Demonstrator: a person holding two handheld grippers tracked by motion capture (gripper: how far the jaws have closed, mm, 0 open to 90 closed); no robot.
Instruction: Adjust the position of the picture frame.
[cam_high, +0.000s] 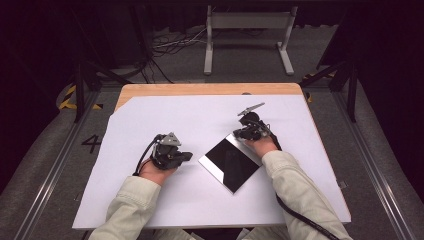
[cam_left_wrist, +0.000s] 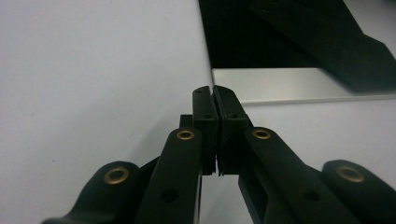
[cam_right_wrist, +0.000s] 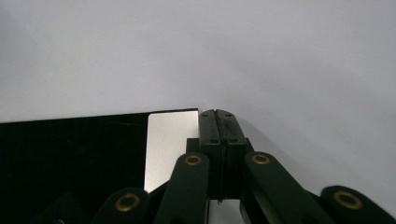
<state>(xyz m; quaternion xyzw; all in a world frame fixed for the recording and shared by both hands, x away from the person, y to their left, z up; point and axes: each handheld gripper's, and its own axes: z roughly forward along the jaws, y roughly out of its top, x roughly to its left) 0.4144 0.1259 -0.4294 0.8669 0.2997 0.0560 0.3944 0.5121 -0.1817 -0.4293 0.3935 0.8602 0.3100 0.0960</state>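
Honestly, both closed: my right hand-held gripper (cam_high: 239, 134) nudging the black glossy panel (cam_high: 231, 163); my left hand-held gripper (cam_high: 188, 156) empty; the panel could skid on the desk's white sheet (cam_high: 150, 120).

1 black mirror tile (cam_high: 231, 162), 1 white sheet (cam_high: 200, 120), 1 wooden table (cam_high: 200, 89), 2 tools: left tool (cam_high: 186, 156), right tool (cam_high: 237, 134)

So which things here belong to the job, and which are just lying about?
In the job:
- mirror tile, flat on the white sheet
- right gripper, jaws shut, at the tile's far corner
- left gripper, jaws shut, just left of the tile

Lying about:
- grey stand on the floor
- cables beside it
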